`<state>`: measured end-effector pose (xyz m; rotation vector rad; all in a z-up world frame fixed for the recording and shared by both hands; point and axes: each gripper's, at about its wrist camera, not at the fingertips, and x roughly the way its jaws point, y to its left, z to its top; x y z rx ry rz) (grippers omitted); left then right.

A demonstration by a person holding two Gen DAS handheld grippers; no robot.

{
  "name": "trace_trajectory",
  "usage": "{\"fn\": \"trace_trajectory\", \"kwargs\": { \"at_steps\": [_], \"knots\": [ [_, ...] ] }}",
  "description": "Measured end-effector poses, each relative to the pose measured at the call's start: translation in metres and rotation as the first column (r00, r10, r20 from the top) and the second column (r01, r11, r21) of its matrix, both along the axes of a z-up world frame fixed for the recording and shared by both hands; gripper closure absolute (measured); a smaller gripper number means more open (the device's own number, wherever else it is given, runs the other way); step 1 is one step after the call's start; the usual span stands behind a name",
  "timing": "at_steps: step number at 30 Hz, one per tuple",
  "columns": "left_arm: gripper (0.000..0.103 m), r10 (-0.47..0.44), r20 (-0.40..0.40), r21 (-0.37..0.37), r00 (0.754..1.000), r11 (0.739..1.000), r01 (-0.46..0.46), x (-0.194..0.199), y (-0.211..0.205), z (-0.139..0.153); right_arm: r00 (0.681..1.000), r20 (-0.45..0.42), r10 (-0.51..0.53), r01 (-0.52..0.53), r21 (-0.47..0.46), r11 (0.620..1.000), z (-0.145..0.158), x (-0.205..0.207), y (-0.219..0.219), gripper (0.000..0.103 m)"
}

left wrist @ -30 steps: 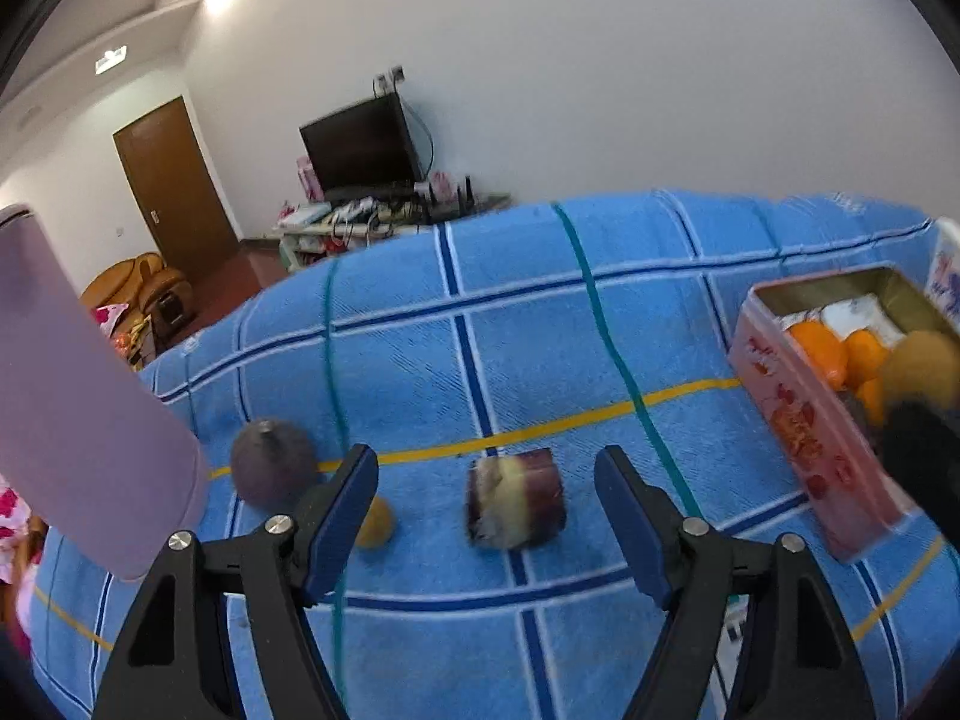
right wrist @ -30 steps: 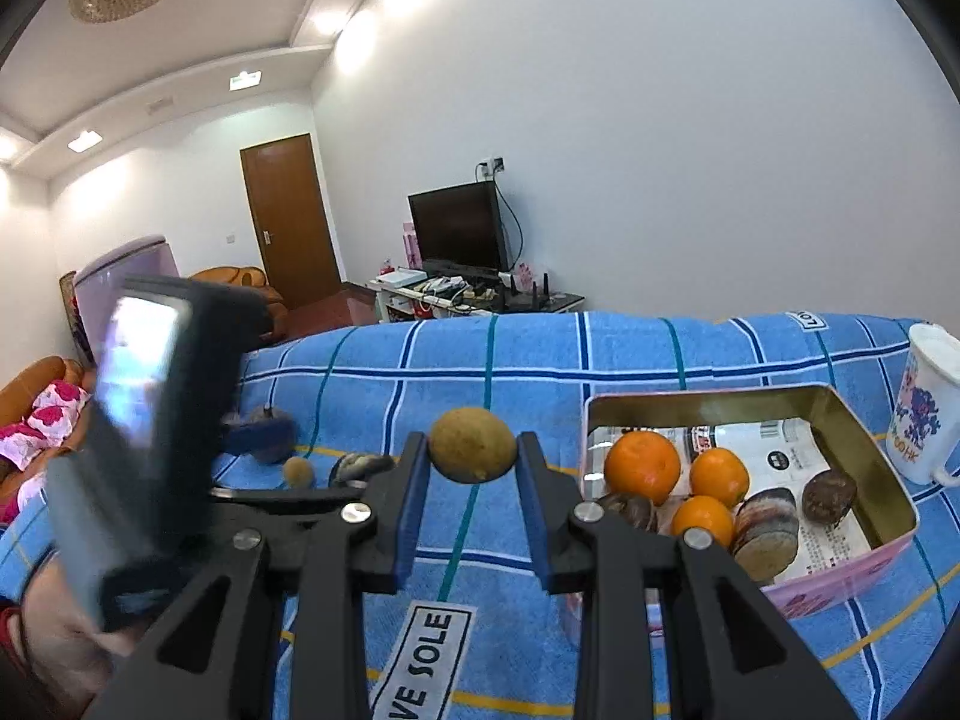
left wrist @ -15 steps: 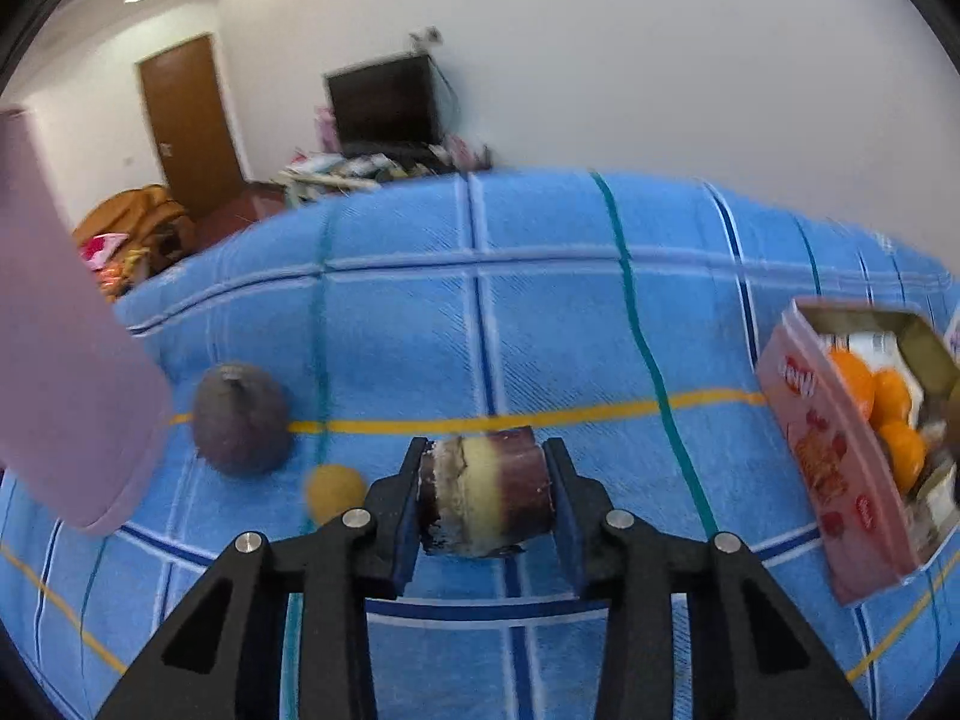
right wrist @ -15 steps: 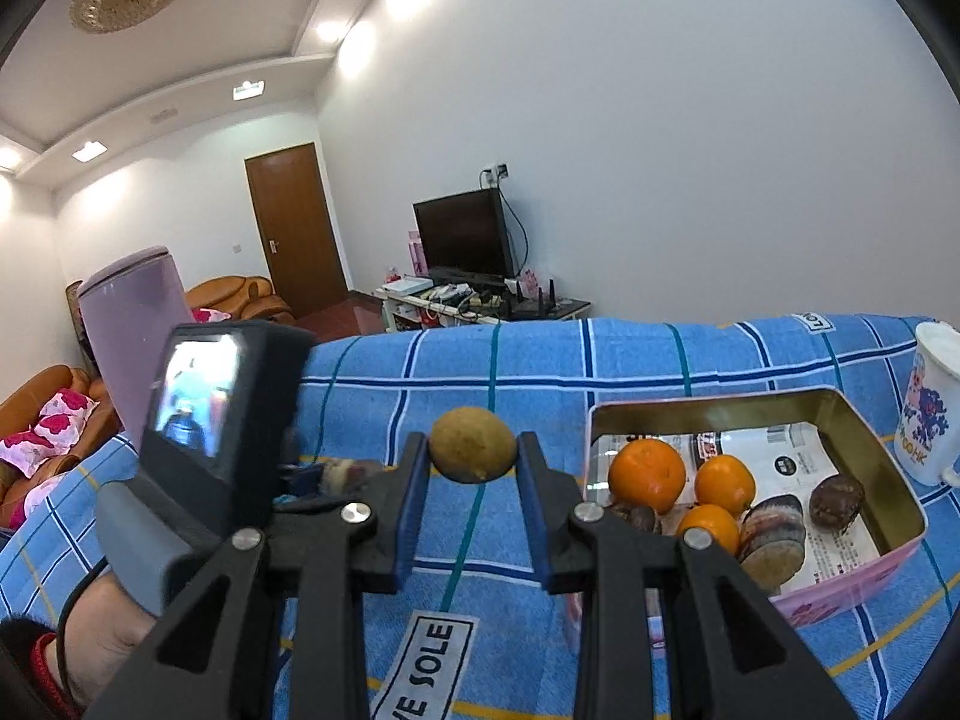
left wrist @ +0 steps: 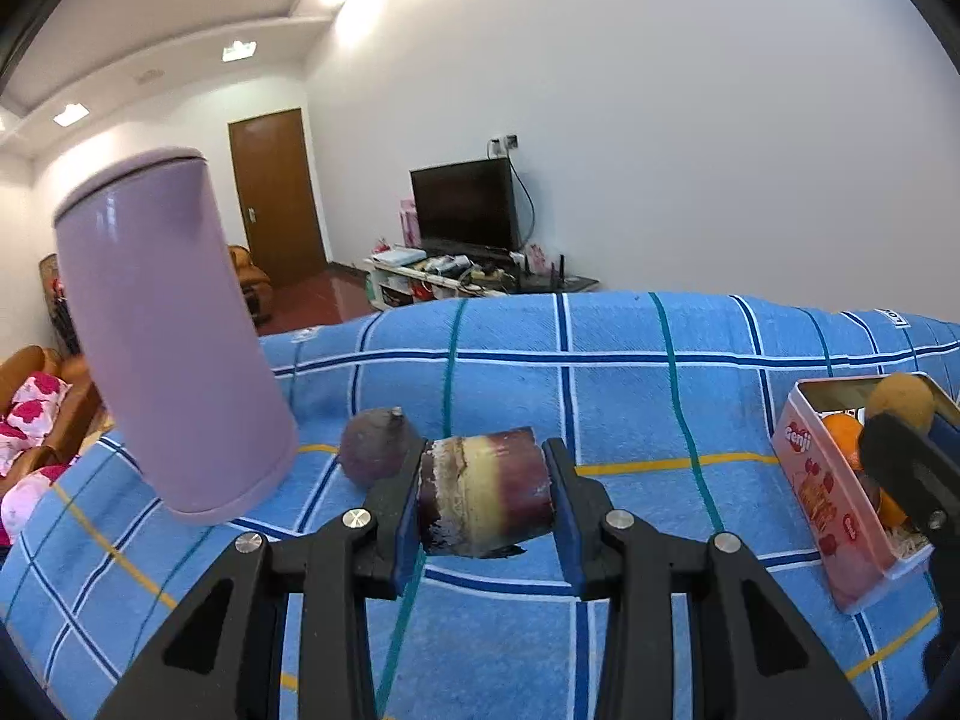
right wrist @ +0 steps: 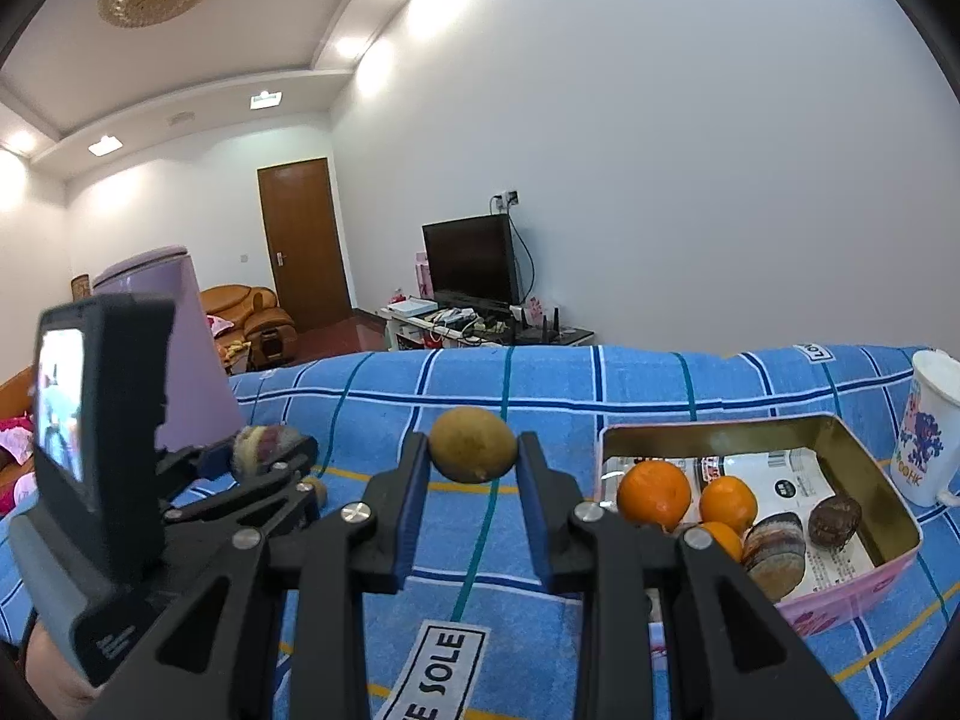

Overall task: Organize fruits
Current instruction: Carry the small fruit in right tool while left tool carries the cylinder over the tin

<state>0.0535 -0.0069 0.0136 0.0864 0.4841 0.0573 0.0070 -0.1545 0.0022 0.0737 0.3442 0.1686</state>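
Observation:
My left gripper point(left wrist: 485, 501) is shut on a purple and yellow sugarcane piece point(left wrist: 485, 495) and holds it above the blue checked cloth point(left wrist: 630, 396). A dark purple fruit point(left wrist: 375, 444) lies on the cloth just behind it. My right gripper point(right wrist: 474, 468) is shut on a brown-green kiwi point(right wrist: 474, 445), raised left of the pink tin point(right wrist: 864, 585). The tin holds three oranges point(right wrist: 654, 492), a sugarcane slice point(right wrist: 774, 546) and a dark fruit point(right wrist: 834, 521). The left gripper with its sugarcane piece shows at the left of the right wrist view point(right wrist: 264, 450). The tin shows at the right of the left wrist view point(left wrist: 822, 498).
A tall lilac canister point(left wrist: 162, 330) stands on the cloth at the left. A white printed mug point(right wrist: 930, 426) stands right of the tin. A small yellow fruit point(right wrist: 315, 489) lies on the cloth under the left gripper. A TV and a door are far behind.
My left gripper closed on the sugarcane piece and lifted it off the cloth. My right gripper kept hold of the kiwi and barely moved.

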Motion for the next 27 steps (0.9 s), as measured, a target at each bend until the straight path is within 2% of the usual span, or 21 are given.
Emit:
{"fn": "trace_trajectory", "kwargs": {
  "at_steps": [8, 27],
  "knots": [
    [0.064, 0.006, 0.015, -0.008, 1.000, 1.000, -0.005, -0.007, 0.008, -0.005, 1.000, -0.001, 0.002, -0.002, -0.036, 0.999, -0.003, -0.006, 0.010, 0.071],
    [0.064, -0.023, 0.018, -0.021, 1.000, 0.999, 0.024, -0.020, -0.002, -0.009, 1.000, 0.005, -0.004, 0.005, -0.078, 0.997, -0.001, -0.021, 0.006, 0.071]
  ]
}}
